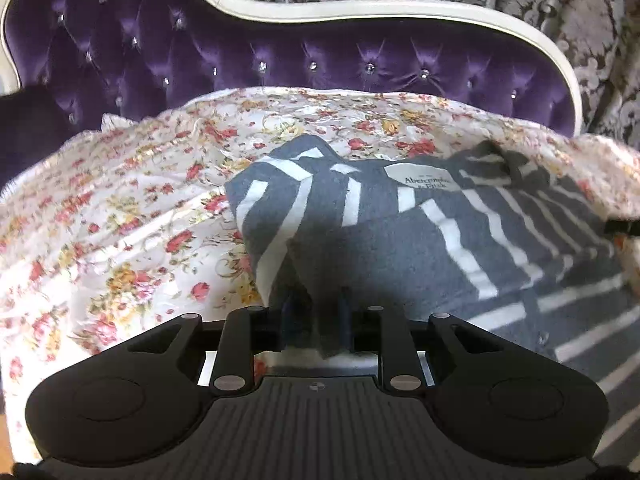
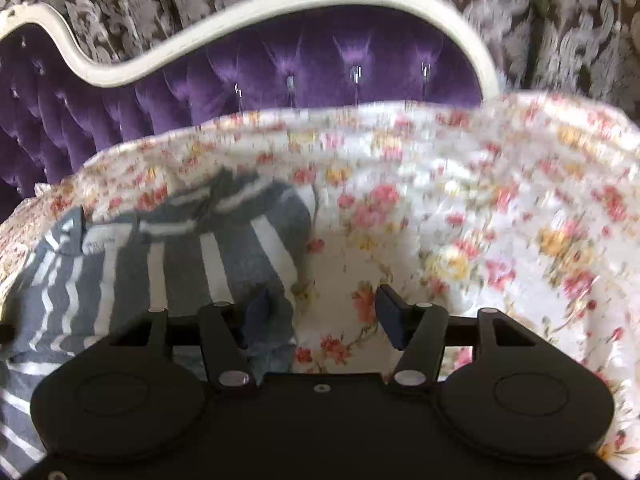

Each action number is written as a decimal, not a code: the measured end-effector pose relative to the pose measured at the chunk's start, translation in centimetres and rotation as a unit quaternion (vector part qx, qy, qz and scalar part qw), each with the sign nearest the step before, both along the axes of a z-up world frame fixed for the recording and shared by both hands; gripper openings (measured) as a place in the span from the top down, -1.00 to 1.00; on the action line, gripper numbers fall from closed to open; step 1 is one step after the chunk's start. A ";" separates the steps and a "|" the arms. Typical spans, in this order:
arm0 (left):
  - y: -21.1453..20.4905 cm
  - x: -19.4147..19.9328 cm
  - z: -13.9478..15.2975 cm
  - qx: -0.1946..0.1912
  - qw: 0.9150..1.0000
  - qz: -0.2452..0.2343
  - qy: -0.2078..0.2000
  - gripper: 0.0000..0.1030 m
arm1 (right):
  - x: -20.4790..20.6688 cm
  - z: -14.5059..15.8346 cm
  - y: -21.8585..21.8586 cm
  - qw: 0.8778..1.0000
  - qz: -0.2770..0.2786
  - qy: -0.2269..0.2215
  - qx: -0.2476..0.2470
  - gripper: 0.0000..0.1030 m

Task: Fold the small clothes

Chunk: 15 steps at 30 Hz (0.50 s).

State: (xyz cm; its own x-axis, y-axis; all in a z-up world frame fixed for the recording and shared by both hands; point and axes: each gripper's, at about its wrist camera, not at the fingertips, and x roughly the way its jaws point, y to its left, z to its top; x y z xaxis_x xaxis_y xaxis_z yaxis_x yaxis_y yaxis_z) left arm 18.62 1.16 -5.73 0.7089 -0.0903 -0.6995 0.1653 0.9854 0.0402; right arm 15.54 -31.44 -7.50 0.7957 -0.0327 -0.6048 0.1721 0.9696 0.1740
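Observation:
A grey garment with white stripes [image 1: 400, 248] lies rumpled on the floral bedspread [image 1: 120, 216], its white neck label [image 1: 426, 182] facing up. My left gripper [image 1: 316, 310] sits at its near left edge. A fold of the cloth drapes over and between the fingers, with a dark gap beside the left finger, so the pads stand slightly apart. In the right wrist view the same garment [image 2: 180, 264] fills the left side. My right gripper [image 2: 324, 308] is open wide at its right edge; the left finger [image 2: 258, 306] rests against the cloth, and only bedspread shows between the pads.
A purple tufted headboard [image 1: 280, 60] with a curved cream frame [image 1: 360, 14] rises behind the bed. Grey patterned curtain [image 1: 580, 20] hangs beyond it. Floral bedspread [image 2: 480, 220] spreads to the right of the garment, bunched up at the far edge.

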 end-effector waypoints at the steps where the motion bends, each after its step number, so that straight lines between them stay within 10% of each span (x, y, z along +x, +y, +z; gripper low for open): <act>1: 0.0 -0.3 0.1 0.002 1.000 0.003 -0.003 0.52 | -0.3 0.4 0.2 1.000 0.002 -0.018 -0.009 -0.24; 5: -0.2 -1.0 0.4 -0.027 1.000 0.005 -0.004 0.38 | -0.8 1.5 1.7 0.998 0.037 -0.051 -0.022 -0.26; 15: -0.6 -0.9 -1.4 -0.033 0.999 0.012 0.026 0.10 | 0.4 -1.3 4.1 0.994 0.091 0.031 -0.052 -0.35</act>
